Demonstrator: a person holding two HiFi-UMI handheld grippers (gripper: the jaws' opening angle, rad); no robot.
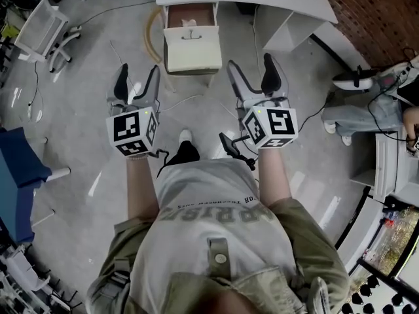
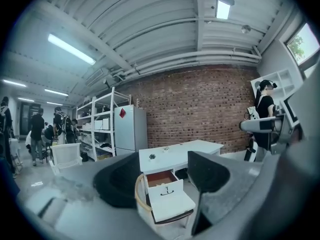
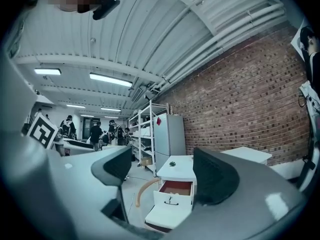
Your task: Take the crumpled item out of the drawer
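Crumpled item (image 1: 189,23) is lying in the open drawer (image 1: 192,50) at 12 o'clock. It is probably light and soft, so a raised fold is suiting a pinch. Left gripper (image 1: 138,77) and right gripper (image 1: 251,69) are gaping wide, empty.

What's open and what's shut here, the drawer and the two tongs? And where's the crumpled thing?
drawer: pulled open.
crumpled item: lying inside the drawer, untouched.
left tongs: open, empty, short of the drawer.
right tongs: open, empty, short of the drawer.
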